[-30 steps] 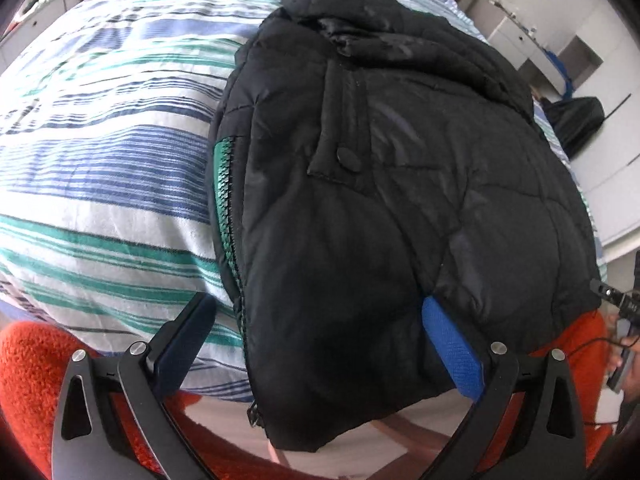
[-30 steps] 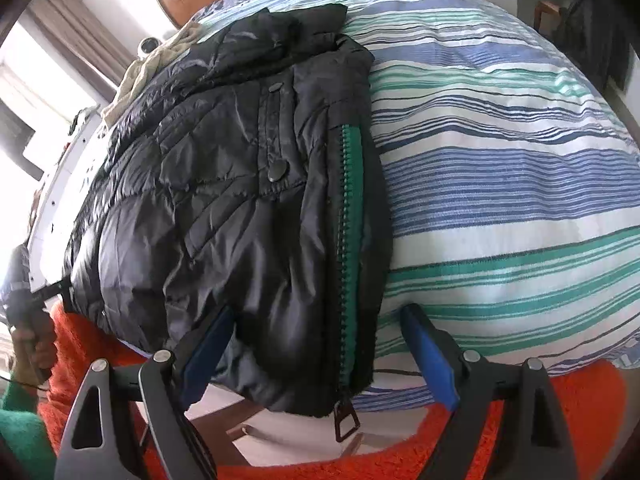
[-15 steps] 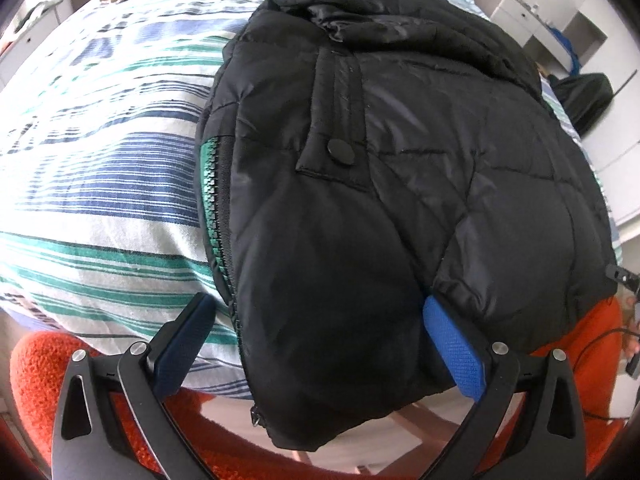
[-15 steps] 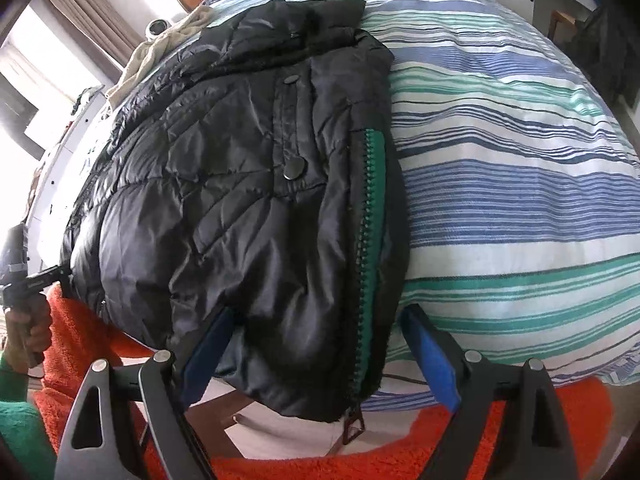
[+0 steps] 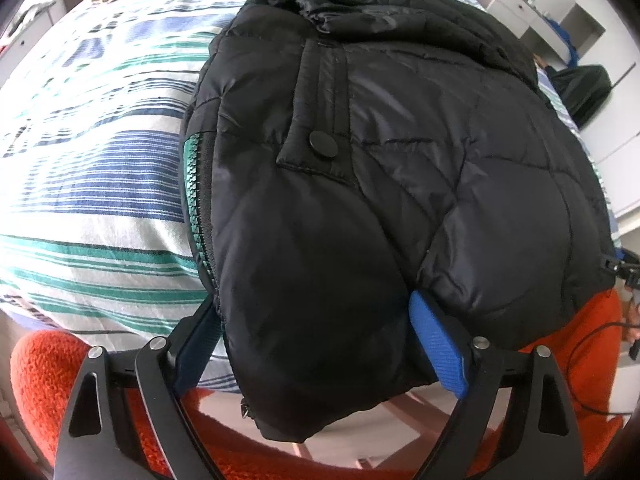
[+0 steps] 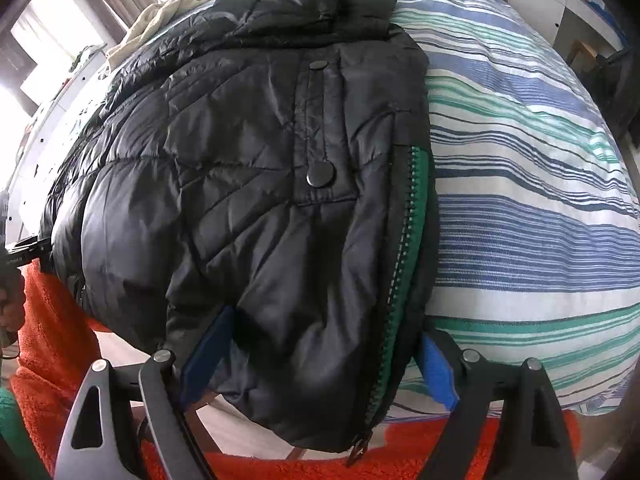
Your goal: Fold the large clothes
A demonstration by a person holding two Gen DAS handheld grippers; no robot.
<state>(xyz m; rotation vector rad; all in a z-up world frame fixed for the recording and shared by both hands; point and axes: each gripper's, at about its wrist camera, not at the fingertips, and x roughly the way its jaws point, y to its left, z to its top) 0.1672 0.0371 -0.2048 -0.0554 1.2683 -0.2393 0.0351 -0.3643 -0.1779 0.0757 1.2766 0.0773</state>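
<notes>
A black quilted puffer jacket [image 5: 400,168] with a green zipper strip [image 5: 190,184] lies on a striped bedspread [image 5: 92,152], its hem hanging over the near edge. It also shows in the right wrist view [image 6: 248,184], where the zipper [image 6: 412,220] runs down its right side. My left gripper [image 5: 316,340] is open, its blue pads [image 5: 436,344] on either side of the hanging hem. My right gripper [image 6: 320,364] is open too, straddling the hem's zipper corner, pads [image 6: 436,372] close to the cloth.
A beige garment [image 6: 168,12] lies at the bed's far end. An orange fleece [image 5: 44,376] is below the bed edge. White drawers [image 5: 516,4] and a dark bag [image 5: 580,88] stand beyond the bed. Another hand-held device [image 6: 16,252] shows at the left.
Both grippers have moved forward toward the jacket, so its hanging hem now sits between the open fingers of each. The jaws have stayed open.
</notes>
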